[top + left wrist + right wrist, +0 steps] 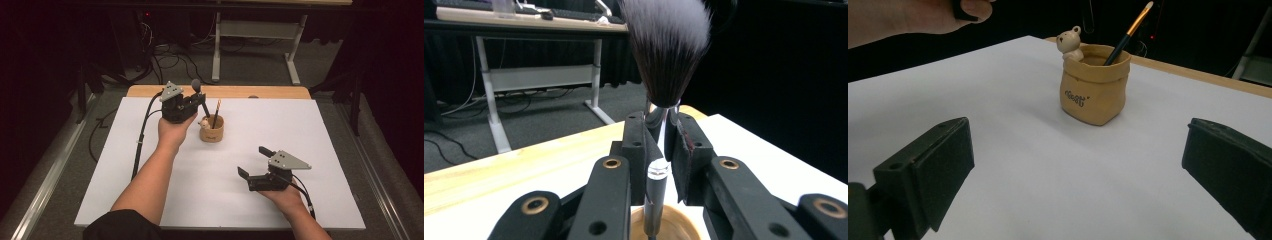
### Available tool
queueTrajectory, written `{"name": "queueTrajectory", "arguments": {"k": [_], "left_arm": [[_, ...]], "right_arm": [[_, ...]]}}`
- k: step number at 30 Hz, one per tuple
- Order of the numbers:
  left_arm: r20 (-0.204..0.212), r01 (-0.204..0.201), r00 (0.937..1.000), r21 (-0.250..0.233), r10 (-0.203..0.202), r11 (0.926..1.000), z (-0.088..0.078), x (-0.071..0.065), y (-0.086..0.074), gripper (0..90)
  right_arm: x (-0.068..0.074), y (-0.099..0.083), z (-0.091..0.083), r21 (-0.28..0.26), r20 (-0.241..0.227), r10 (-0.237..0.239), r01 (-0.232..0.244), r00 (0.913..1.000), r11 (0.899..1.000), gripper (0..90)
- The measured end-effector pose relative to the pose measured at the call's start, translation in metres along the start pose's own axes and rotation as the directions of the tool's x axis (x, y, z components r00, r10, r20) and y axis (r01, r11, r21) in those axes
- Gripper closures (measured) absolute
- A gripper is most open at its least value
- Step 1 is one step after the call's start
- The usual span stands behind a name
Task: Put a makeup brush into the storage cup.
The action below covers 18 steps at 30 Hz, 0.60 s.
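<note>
Tan sack-shaped pot (212,131) with a bear figure, past the middle of the white table (320,150), already holding a gold-tipped pencil (217,112); best kept plumb over its mouth, the makeup brush (667,55) clamped by its metal stem in the left tongs (663,135), then lowered at six o'clock, clear of the pencil. Right tongs (254,161) wide and bare at four o'clock from the pot. Hard to make out: the pot's inside and the brush's lower end.
</note>
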<state>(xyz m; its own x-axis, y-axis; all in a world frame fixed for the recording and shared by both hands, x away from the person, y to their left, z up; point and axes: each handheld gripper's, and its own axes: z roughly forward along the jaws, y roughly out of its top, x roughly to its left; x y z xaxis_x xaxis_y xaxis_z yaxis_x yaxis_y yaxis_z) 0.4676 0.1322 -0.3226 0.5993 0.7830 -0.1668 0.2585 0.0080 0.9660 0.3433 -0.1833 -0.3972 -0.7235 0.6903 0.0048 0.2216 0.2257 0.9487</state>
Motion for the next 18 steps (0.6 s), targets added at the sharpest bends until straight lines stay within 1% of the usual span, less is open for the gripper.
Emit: {"name": "queueTrajectory", "arguments": {"k": [5,6,11,18], "left_arm": [[0.0,0.003,1.0,0.012,-0.003,0.9999,0.004,0.001,-0.003,77.8],[0.0,0.004,1.0,0.016,-0.004,0.9999,0.005,0.001,-0.004,77.8],[-0.001,0.003,1.0,0.033,-0.003,0.9994,0.009,0.001,-0.007,77.8],[-0.008,0.007,0.9999,0.045,-0.006,0.999,0.012,0.001,-0.01,77.8]], "right_arm": [[-0.001,0.0,0.0,-0.003,-0.002,-0.004,0.004,1.0,1.0,2.0],[-0.001,0.0,0.0,-0.001,-0.002,0.003,-0.003,1.0,1.0,2.0],[-0.001,0.0,-0.001,0.002,-0.002,0.006,-0.006,1.0,1.0,2.0],[-0.001,-0.001,-0.001,-0.003,-0.005,0.006,-0.006,1.0,1.0,2.0]]}}
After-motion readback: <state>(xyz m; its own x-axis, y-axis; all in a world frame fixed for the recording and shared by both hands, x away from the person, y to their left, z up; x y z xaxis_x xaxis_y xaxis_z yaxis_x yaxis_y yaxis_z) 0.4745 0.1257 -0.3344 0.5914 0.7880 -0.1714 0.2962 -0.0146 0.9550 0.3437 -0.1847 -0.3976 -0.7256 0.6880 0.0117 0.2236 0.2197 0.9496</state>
